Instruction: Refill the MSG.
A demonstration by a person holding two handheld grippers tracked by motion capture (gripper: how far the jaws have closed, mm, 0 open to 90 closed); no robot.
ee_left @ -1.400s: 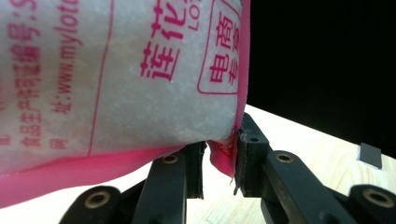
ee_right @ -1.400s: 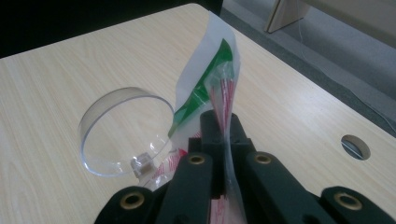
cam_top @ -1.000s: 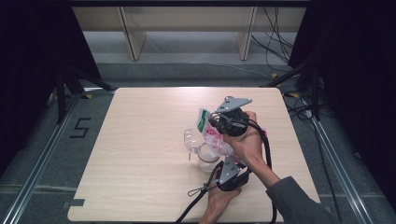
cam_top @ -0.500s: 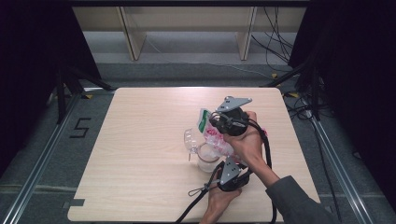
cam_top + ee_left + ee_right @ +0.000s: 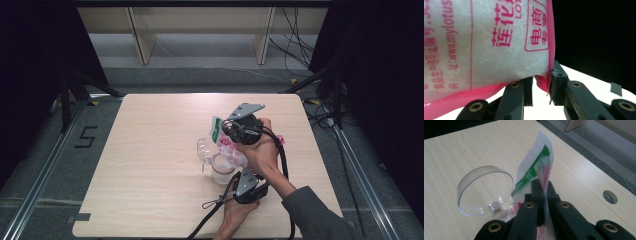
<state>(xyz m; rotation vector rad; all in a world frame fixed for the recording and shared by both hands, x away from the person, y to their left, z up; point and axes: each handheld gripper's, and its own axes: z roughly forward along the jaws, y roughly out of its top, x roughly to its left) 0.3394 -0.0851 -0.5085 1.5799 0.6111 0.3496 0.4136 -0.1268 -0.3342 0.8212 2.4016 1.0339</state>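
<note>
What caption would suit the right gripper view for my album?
Right gripper pinching a bag top beside a clear lid on the table.

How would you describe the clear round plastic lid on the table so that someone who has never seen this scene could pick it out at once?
Start at the light wooden table and go to its middle-right, where two hand-held grippers hold a pink-printed bag of white granules. Just left of that bag, hinged open beside a clear plastic jar, is the clear round plastic lid. It is the see-through disc with a raised rim, with no printing on it.

Right tool (image 5: 227, 131) clamped tight above left tool (image 5: 231, 176), jaws narrowly parted.
</note>
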